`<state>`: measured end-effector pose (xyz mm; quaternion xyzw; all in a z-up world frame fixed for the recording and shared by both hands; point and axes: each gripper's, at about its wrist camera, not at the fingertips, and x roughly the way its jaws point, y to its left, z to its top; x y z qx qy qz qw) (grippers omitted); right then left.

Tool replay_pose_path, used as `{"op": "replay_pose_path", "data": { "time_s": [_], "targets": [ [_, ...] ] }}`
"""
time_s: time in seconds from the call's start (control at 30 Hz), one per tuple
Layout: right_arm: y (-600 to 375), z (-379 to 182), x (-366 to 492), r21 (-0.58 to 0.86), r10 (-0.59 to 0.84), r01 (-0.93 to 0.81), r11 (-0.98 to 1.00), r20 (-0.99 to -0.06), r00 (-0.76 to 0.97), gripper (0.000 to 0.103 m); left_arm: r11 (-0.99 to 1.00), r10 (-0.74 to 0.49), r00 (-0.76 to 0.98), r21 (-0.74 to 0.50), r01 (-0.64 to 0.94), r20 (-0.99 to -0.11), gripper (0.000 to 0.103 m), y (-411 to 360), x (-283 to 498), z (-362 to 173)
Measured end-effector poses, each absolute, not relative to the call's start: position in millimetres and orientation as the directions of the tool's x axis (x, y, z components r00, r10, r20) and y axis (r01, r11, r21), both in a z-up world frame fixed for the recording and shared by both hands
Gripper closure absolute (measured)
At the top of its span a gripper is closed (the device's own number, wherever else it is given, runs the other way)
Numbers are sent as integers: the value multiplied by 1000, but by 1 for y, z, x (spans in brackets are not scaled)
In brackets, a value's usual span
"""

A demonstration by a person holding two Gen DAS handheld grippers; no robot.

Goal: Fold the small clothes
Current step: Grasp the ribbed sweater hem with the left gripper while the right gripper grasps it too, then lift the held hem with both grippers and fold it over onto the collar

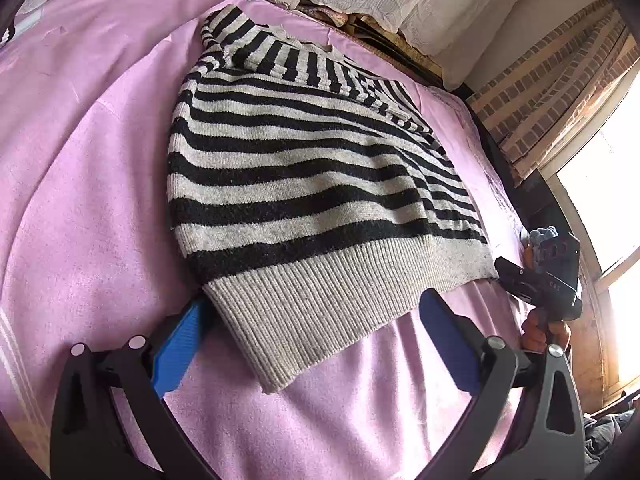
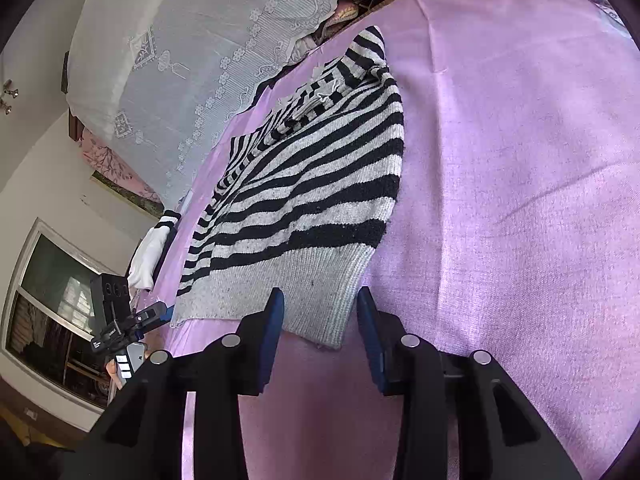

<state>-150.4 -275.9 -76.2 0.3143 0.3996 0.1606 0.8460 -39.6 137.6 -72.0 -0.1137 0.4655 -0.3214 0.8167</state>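
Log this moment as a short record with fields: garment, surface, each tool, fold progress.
garment: striped sweater, black and grey, lying flat with both sleeves folded in over the body
surface: pink sheet
left tool: open, wide, its fingers on either side of one corner of the ribbed hem, not pressing
right tool: open, narrower, the other hem corner between its fingers, pads apart from the knit
fold progress: sleeves in; bottom-to-top fold not yet done
background: white lace cloth beyond the sheet

Both wrist views look down close at the sweater (image 1: 304,184) hem.
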Motion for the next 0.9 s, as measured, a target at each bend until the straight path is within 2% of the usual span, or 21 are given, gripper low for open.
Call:
{"op": "replay_pose_path", "data": {
  "time_s": [0.2, 0.37, 0.53, 0.6, 0.67, 0.7, 0.77, 0.83, 0.9],
  "targets": [
    [-266, -75, -145, 625, 516, -41, 780, -603, 609, 66, 759, -643, 361, -502, 414, -675, 8, 142, -39, -74],
    [-269, -76, -143, 637, 523, -37, 770, -597, 608, 70, 757, -649, 360, -523, 391, -670, 28, 155, -40, -76],
    [-265, -77, -138, 635, 526, -43, 772, -599, 603, 72, 760, -644, 357, -509, 404, -677, 31, 151, -42, -76],
    [-266, -78, -139, 637, 525, -39, 770, -597, 607, 76, 760, -642, 357, -504, 410, -678, 46, 148, -45, -76],
    [-267, -79, -139, 643, 524, -33, 765, -593, 611, 81, 747, -659, 340, -529, 402, -671, 67, 149, -43, -80],
    [-268, -79, -139, 645, 524, -30, 764, -592, 612, 83, 747, -660, 340, -534, 397, -670, 70, 150, -42, -82],
    [-268, -79, -140, 646, 524, -32, 763, -587, 617, 87, 735, -674, 333, -552, 394, -659, 84, 151, -41, -83],
    [-268, -77, -142, 646, 521, -40, 762, -575, 631, 93, 731, -677, 334, -551, 402, -655, 89, 150, -43, -82],
    [-270, -72, -145, 656, 527, -55, 753, -550, 648, 94, 741, -666, 353, -528, 414, -657, 92, 146, -46, -78]
  ]
}}
